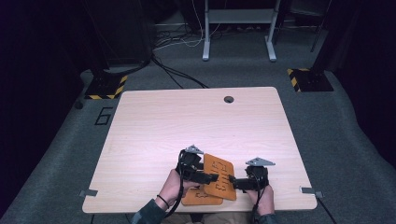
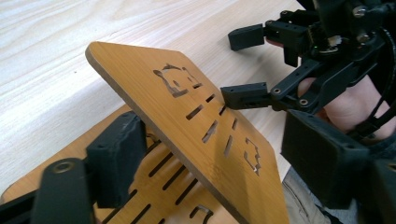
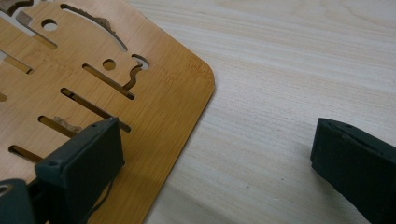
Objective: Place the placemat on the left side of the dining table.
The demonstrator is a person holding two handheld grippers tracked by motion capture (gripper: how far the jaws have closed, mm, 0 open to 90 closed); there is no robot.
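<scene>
two slotted wooden boards [image 1: 219, 176] at the table's near edge, upper one tilted, raised off the flat lower board [image 1: 201, 198]

Light wooden table [image 1: 154, 126] on grey carpet [image 1: 345, 135] (dim room), white desk frame [image 1: 238, 28] behind

The two flat orange-brown bamboo boards with cut-out slots [image 2: 196, 135] look smooth and faintly satin, their grain fine and straight. Beneath them the pale wood-grain tabletop [image 1: 154, 126] is matt and even, while at its 12 o'clock side the grey floor looks like rough carpet. The black gripper jaws seem matt, slightly grainy plastic.
</scene>
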